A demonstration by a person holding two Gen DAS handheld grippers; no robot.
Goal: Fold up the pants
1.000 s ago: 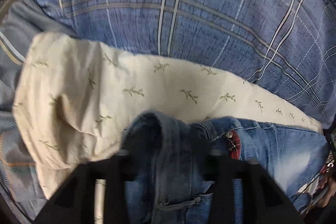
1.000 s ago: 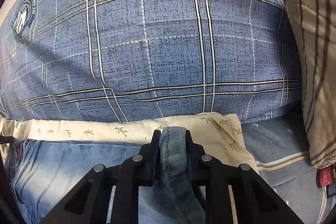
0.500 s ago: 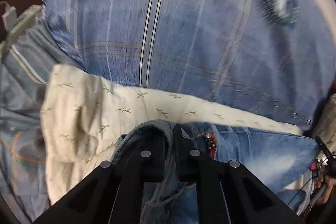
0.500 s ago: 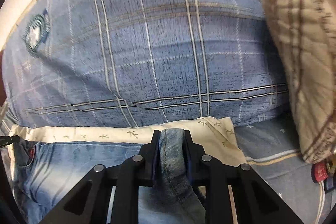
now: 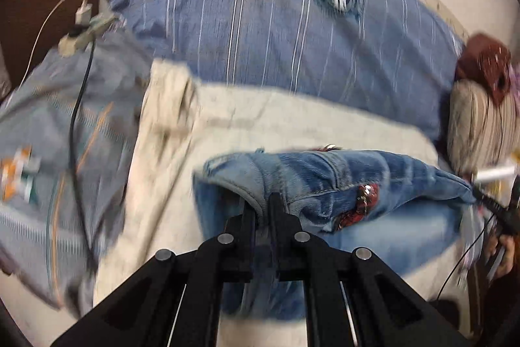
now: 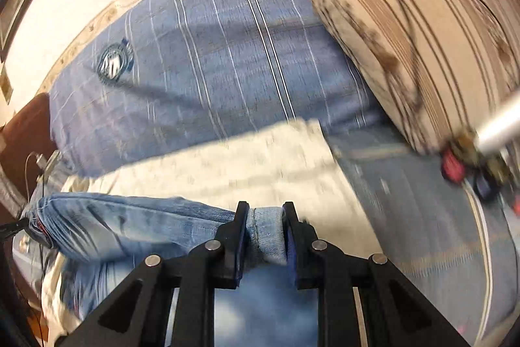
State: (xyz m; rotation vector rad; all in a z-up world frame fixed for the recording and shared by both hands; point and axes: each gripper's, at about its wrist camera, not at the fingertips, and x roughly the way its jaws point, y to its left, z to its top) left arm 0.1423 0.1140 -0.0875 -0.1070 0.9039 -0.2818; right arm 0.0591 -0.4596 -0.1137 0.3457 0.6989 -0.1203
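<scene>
Left gripper [image 5: 262,204], wide a second ago, has clamped the jeans [image 5: 325,184] at the waistband; our right gripper [image 6: 266,217] stays pinched on a thick denim fold. We have lifted both back: one pair of jeans hangs above one cream cloth [image 5: 260,116], before one blue plaid pillow [image 5: 276,15].

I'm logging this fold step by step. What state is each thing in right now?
jeans: lifted off the bedding, bunched, held at two ends
left gripper: shut on the jeans' waistband
right gripper: shut on a jeans hem
cream cloth: spread flat under the jeans
blue pillow: lying behind the cloth
</scene>
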